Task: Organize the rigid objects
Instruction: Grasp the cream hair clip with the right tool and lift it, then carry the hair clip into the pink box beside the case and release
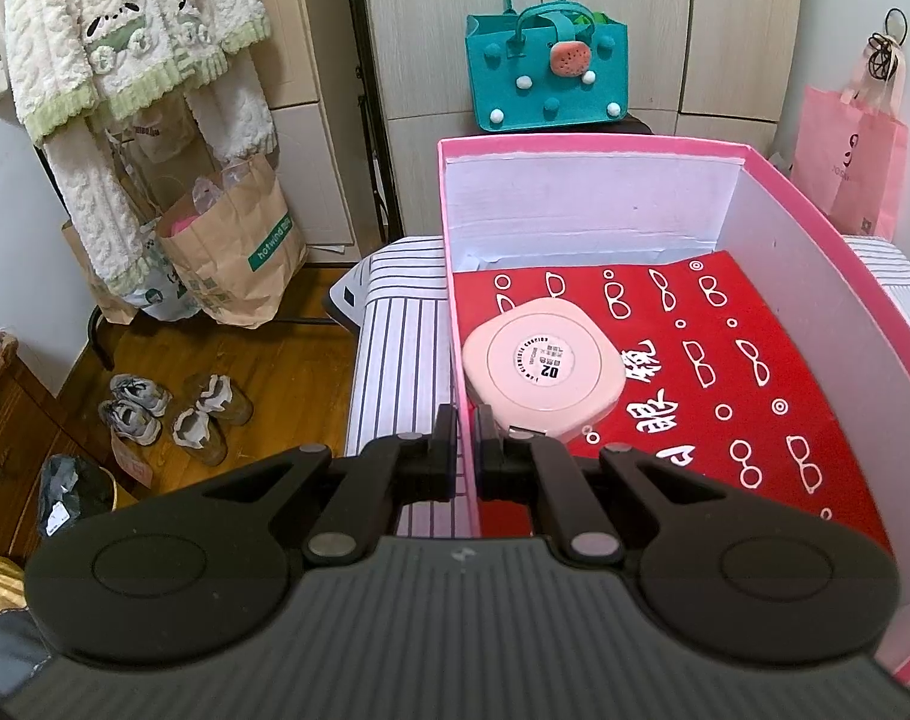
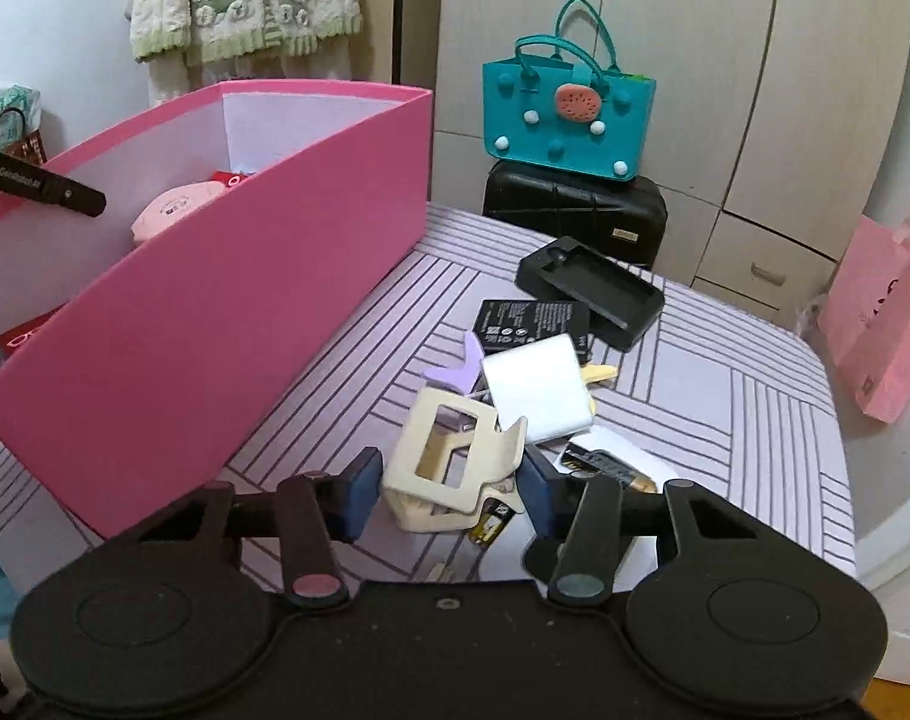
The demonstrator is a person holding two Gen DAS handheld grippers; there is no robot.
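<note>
My left jaws pinch the near wall of the pink box [image 1: 463,360], where a pink compact [image 1: 544,369] lies inside; my right gripper [image 2: 452,495] stands apart around the cream hair claw [image 2: 449,462], its right pad touching, on the striped table [image 2: 724,420].

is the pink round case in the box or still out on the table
In the box. The pink round case lies flat on the red sheet inside the pink box, near its left wall.

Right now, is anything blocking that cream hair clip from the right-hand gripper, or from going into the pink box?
Nothing blocks the right gripper: the cream hair clip already sits between its fingers. Toward the pink box, only the box's tall near wall is in the way, so the clip must go up over the rim.
</note>
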